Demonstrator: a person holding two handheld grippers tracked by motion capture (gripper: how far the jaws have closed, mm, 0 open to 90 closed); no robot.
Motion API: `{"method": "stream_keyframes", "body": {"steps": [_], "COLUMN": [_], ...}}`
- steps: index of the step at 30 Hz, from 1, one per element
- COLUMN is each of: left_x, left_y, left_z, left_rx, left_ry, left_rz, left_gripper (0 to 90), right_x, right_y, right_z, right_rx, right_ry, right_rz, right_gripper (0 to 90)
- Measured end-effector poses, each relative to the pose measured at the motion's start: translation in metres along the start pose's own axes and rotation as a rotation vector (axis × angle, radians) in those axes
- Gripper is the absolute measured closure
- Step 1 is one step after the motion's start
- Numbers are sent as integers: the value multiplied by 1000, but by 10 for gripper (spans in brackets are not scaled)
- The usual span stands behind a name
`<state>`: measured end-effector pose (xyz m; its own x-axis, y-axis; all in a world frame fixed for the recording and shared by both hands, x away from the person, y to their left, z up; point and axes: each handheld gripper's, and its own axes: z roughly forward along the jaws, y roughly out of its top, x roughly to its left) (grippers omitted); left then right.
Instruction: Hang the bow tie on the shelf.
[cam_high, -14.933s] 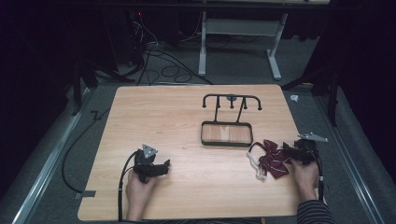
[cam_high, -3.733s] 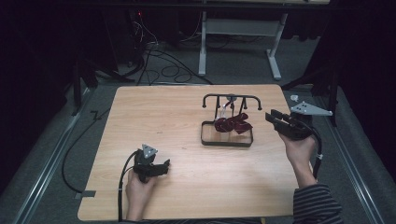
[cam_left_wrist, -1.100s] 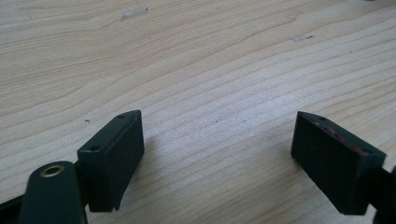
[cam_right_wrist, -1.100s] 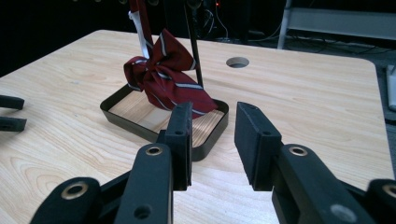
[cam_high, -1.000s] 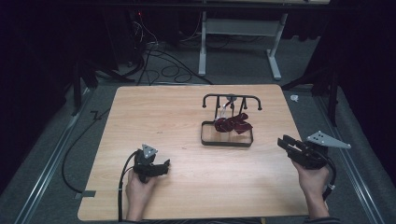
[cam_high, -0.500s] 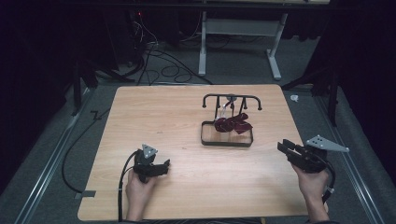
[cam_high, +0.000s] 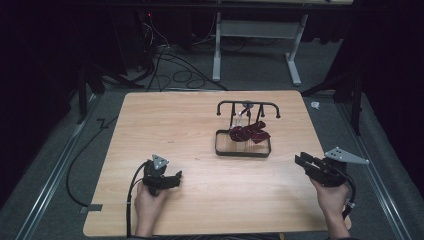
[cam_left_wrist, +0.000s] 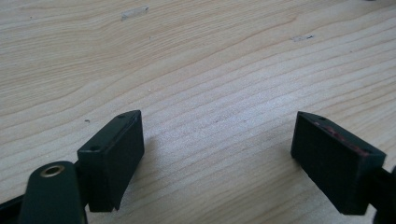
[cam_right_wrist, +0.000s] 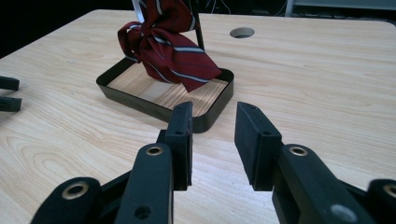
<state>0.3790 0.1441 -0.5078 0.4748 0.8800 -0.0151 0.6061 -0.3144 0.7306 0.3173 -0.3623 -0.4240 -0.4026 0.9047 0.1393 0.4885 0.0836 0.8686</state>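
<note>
Since earlier, right gripper (cam_high: 305, 162) pulled back to near tabletop (cam_high: 200, 125) edge, jaws half open, empty. Dark-red striped bow tie (cam_right_wrist: 166, 44) hangs on black wire stand (cam_high: 247, 106) over tray, ahead of right jaws; left gripper (cam_left_wrist: 219, 154) wide, empty, farther.

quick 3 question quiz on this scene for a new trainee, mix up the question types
1. True or false: the striped bow tie hangs on the black stand above the tray.
2. Which tongs are nearer the tray? A) left tongs B) right tongs
3. Fill in: in the right gripper view, nothing lies between the right tongs' pads; they stand ____.

Key
1. True; it droops over the tray's wooden floor.
2. B; the left tongs rest near the table's front left.
3. Open, with bare table in the gap.
</note>
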Motion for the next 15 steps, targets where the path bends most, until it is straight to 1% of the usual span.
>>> {"method": "stream_keyframes", "body": {"steps": [4, 15], "left_x": [0, 0], "left_y": [0, 0], "left_z": [0, 0], "left_rx": [0, 0], "left_ry": [0, 0], "left_rz": [0, 0], "left_gripper": [176, 176], "right_x": [1, 2], "right_y": [-1, -5], "right_z": [3, 14], "right_rx": [11, 42], "right_ry": [6, 9], "right_rz": [5, -2], "right_gripper": [688, 687]}}
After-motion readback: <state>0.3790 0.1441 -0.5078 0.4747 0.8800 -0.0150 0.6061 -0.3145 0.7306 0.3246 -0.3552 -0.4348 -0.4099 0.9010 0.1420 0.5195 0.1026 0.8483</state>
